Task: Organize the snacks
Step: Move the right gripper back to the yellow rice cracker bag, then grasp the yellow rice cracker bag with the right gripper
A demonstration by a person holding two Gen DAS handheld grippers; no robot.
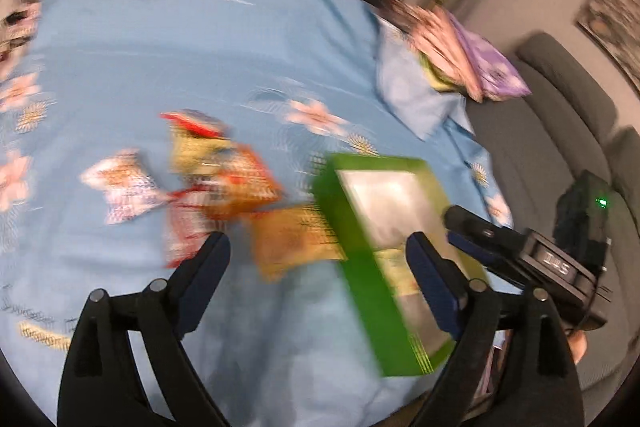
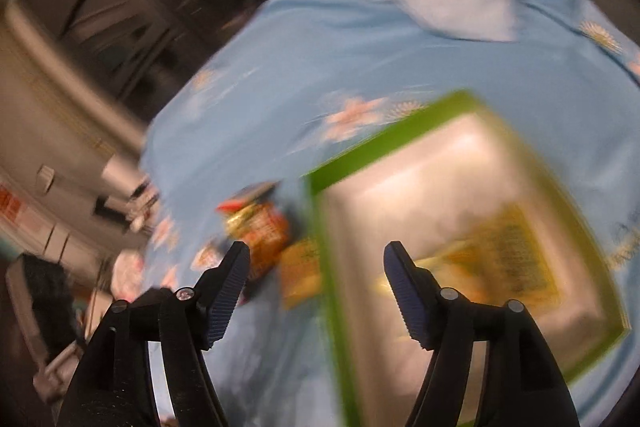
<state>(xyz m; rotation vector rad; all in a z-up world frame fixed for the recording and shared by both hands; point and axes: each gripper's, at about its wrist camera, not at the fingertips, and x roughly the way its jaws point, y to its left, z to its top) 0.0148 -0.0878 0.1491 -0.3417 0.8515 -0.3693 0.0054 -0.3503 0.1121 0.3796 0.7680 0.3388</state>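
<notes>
Both views are pretty smeared with motion blur, so small details are a wash. The surface is covered in a light blue floral cloth (image 1: 200, 39); can't tell if it's a table or a bed underneath.

The green box (image 1: 384, 255) with a pale silvery lining sits open on the cloth, on the right side of the left wrist view. There's at least one yellow snack packet (image 2: 508, 247) lying inside it. Just left of the box is a loose pile of snack packets (image 1: 224, 171): a red-and-yellow one, an orange one, a yellow one touching the box's wall, plus a white packet (image 1: 124, 187) a bit further left on its own.

The left gripper (image 1: 316, 251) has its jaws spread wide with nothing between them. The right gripper (image 2: 316, 263) is parted too, hanging over the near left wall of the box, gripping nothing.

At the far right corner there's a stack of folded fabric (image 1: 460, 59), pink and purple. A grey sofa (image 1: 560, 99) is off to the right.
</notes>
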